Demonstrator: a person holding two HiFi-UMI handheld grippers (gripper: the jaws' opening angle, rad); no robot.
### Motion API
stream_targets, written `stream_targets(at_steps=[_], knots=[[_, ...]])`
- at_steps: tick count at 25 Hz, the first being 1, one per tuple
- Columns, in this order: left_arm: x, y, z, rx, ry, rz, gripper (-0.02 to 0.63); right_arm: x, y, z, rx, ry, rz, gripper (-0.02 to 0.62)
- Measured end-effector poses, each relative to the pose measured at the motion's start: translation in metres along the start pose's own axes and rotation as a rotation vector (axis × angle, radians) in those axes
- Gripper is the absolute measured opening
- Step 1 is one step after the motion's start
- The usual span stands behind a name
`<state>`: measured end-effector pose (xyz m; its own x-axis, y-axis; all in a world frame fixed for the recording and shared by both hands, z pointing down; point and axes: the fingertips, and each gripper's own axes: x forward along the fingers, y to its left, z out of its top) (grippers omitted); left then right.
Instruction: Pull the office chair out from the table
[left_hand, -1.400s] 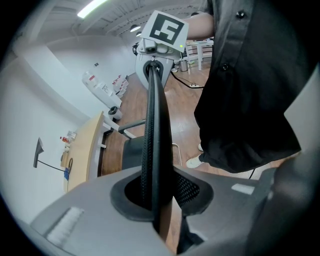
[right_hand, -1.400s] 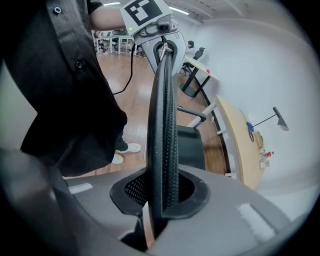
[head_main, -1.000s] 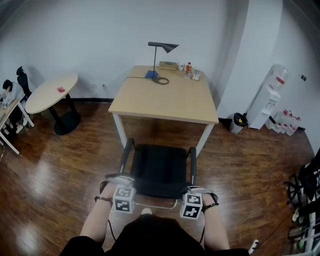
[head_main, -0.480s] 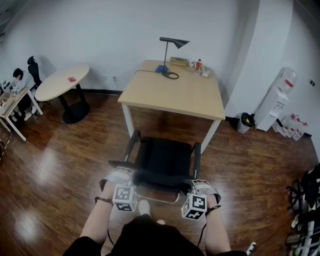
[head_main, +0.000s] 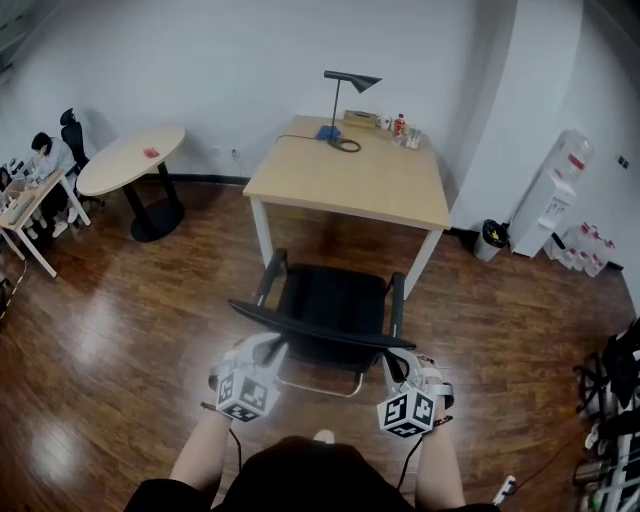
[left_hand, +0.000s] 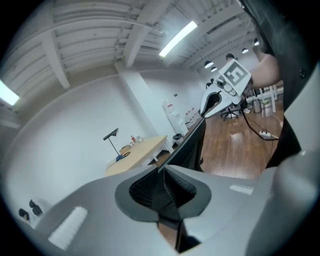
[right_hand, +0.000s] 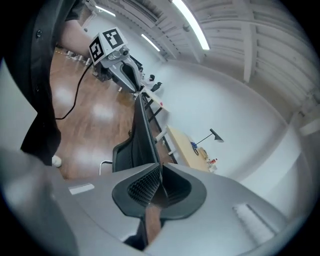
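Left tongs (head_main: 262, 350) and right tongs (head_main: 396, 364) closing on the chair's (head_main: 330, 308) thin back edge.
I'm pinching its two top corners at mid-frame, just below the tabletop (head_main: 350, 185). I expect a light, stiff frame that tips readily, so holding out at both corners suits best.

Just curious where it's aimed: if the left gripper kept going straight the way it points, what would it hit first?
The office chair's backrest: the left gripper is closing its jaws on that top edge, which sits between them. Past that, probably the table.
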<state>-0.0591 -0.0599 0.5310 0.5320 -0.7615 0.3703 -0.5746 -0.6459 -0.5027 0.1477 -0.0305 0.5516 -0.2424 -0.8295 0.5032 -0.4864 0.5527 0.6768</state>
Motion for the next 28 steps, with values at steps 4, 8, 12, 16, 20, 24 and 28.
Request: stream_targets(at_steps=[4, 8, 12, 16, 20, 24, 28], knots=[[-0.035, -0.006, 0.011, -0.124, -0.119, 0.022, 0.002, -0.024, 0.023, 0.017, 0.052, -0.034, -0.052, 0.014], [-0.078, -0.004, 0.018, -0.208, -0.21, 0.071, 0.002, -0.047, 0.05, 0.04, 0.146, -0.078, -0.086, 0.014], [-0.126, -0.012, 0.013, -0.261, -0.246, 0.09, 0.002, -0.081, 0.071, 0.059, 0.313, -0.12, -0.134, 0.014], [-0.173, -0.02, -0.004, -0.323, -0.276, 0.121, 0.002, -0.118, 0.099, 0.085, 0.45, -0.197, -0.163, 0.014], [-0.203, -0.031, -0.018, -0.373, -0.28, 0.118, 0.002, -0.145, 0.128, 0.093, 0.462, -0.196, -0.177, 0.013], [-0.23, -0.043, -0.019, -0.399, -0.3, 0.092, 0.002, -0.17, 0.145, 0.095, 0.547, -0.218, -0.182, 0.014], [-0.249, -0.049, -0.016, -0.441, -0.327, 0.071, 0.002, -0.189, 0.151, 0.091, 0.768, -0.288, -0.165, 0.014]])
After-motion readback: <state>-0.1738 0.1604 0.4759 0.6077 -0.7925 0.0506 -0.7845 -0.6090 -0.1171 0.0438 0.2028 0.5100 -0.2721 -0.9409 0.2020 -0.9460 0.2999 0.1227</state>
